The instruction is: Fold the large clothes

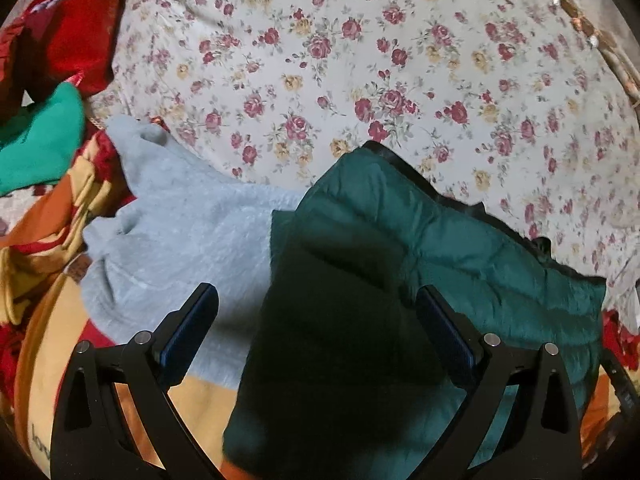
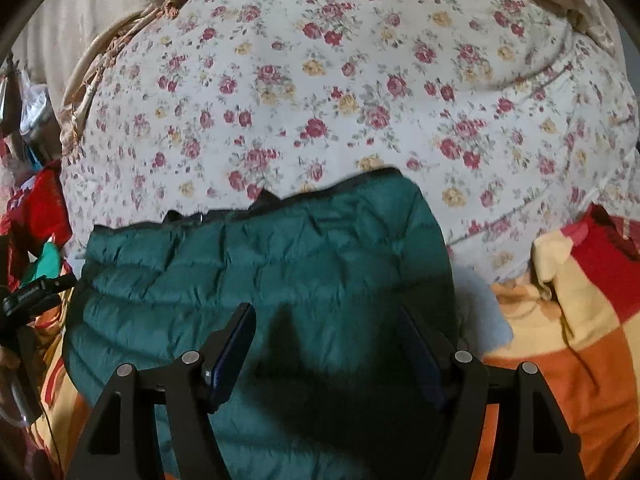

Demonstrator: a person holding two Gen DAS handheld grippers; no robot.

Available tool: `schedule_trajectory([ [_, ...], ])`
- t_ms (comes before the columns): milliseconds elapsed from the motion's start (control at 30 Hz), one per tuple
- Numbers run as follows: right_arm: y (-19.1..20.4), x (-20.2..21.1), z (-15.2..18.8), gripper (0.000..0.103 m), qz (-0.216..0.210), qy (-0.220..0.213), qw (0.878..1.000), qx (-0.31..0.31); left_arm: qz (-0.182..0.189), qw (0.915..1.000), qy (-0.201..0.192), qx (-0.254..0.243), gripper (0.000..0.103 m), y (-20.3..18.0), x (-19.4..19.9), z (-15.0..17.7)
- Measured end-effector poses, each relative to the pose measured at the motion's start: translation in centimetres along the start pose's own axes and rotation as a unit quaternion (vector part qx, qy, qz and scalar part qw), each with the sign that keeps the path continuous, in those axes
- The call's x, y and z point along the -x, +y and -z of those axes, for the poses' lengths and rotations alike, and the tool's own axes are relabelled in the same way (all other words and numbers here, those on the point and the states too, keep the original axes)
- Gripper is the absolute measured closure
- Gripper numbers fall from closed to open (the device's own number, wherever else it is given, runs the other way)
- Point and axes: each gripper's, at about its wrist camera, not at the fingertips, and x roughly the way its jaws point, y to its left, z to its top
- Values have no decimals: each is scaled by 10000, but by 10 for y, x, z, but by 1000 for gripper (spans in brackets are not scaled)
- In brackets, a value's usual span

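Quilted dark green jacket, folded into a compact block with a black-trimmed edge, lies on an orange, yellow and red checked blanket, its far edge reaching onto a floral bedsheet. Left wrist view: the left gripper hovers over the near part of the jacket with its jaws spread wide and nothing between them; the left finger stands over a pale blue fleece garment, the right finger over the green quilting. The fleece lies just beside the jacket and is partly covered by it. Red cloth and a bright green cloth are heaped at the far left. Right wrist view: the right gripper is likewise wide apart and empty, both fingers above the jacket, on which they cast a shadow. A corner of the fleece shows at the jacket's right side. Braided trim borders the floral sheet.
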Motion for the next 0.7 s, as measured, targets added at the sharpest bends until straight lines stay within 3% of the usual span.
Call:
schedule_trajectory([
  [133, -14, -20, 14, 33, 429, 348, 9981, -286, -51, 9999, 49, -118, 4, 0, 11, 16],
  [233, -22, -24, 17, 32, 326, 455, 9970, -533, -70, 9998, 90, -181, 4, 2, 15, 28],
  [400, -21, 3, 17, 33, 263, 357, 9973, -585, -35, 9997, 128, -183, 4, 5, 19, 38],
  [567, -13, 26, 25, 33, 32, 276, 9986, -449, 1, 9997, 145, -176, 4, 4, 21, 45],
  [700, 0, 22, 40, 32, 40, 413, 9990, -151, -24, 9996, 192, -206, 4, 2, 18, 49],
])
